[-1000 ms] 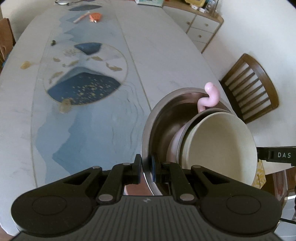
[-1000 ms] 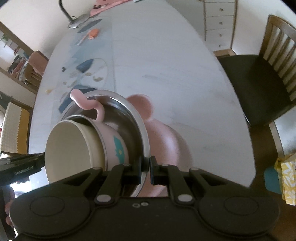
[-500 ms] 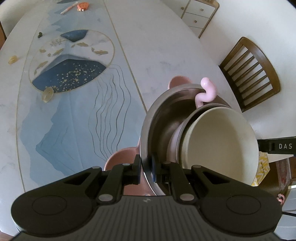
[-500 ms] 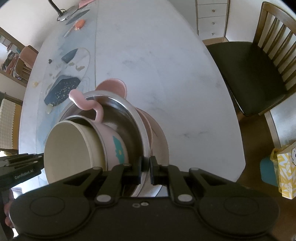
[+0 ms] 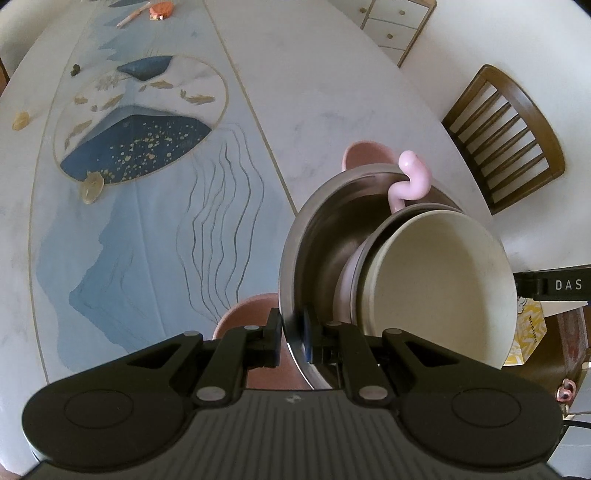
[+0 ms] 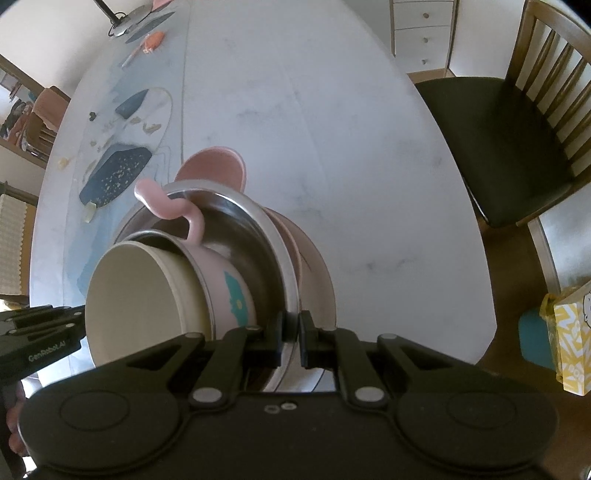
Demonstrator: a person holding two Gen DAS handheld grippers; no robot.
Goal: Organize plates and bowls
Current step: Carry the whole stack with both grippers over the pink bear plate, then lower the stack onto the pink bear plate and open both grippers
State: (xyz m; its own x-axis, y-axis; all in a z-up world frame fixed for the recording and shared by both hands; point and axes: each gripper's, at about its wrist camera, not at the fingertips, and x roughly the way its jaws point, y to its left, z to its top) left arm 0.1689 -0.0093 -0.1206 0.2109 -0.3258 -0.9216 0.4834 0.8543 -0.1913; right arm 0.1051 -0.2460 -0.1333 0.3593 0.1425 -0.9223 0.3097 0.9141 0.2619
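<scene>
Our white marble table carries a blue runner; beside it, over a pink plate, both grippers clamp the steel bowl, 2 bowls nested inside.

A pale marbled oval desk fills most of both views, its left half covered by a blue runner printed with a dark whale and gold flecks. To the right stands a wooden slat-back chair with a dark seat on a brown floor, and a white chest of drawers sits against the far white wall. Soft daylight falls evenly over the desk.
</scene>
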